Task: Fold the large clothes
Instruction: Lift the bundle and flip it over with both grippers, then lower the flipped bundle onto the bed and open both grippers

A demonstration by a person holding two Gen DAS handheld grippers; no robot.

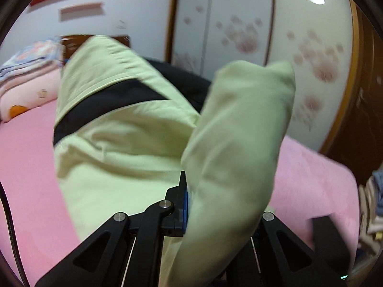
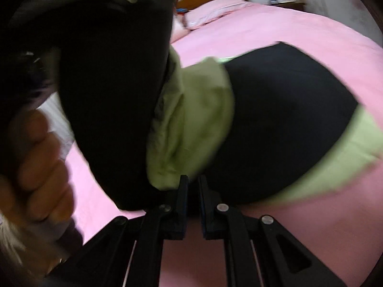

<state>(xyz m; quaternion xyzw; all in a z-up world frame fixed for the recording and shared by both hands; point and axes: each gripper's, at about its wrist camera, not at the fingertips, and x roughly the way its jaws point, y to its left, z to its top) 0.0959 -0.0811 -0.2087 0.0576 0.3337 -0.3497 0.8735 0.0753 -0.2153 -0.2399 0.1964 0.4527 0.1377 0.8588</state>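
A large light-green and black garment point(image 1: 124, 138) lies partly on the pink bed point(image 1: 28, 167). My left gripper point(image 1: 191, 191) is shut on a green sleeve point(image 1: 239, 148), which drapes over and hides its right finger. In the right wrist view the garment point(image 2: 282, 110) shows a black panel with green edges on the bed point(image 2: 287, 24). My right gripper point(image 2: 192, 186) is nearly closed with a narrow gap, at a green fold point(image 2: 191, 124); whether it pinches the cloth is unclear. The left gripper's black body point(image 2: 107, 71) and the hand point(image 2: 36, 162) holding it fill the left.
Folded pink and patterned bedding point(image 1: 26, 81) sits at the bed's head by a wooden headboard point(image 1: 71, 45). A flowered wardrobe door point(image 1: 263, 35) stands behind the bed. Piled clothes point(image 1: 371, 203) lie at the right edge. A pillow point(image 2: 210, 12) rests near the headboard.
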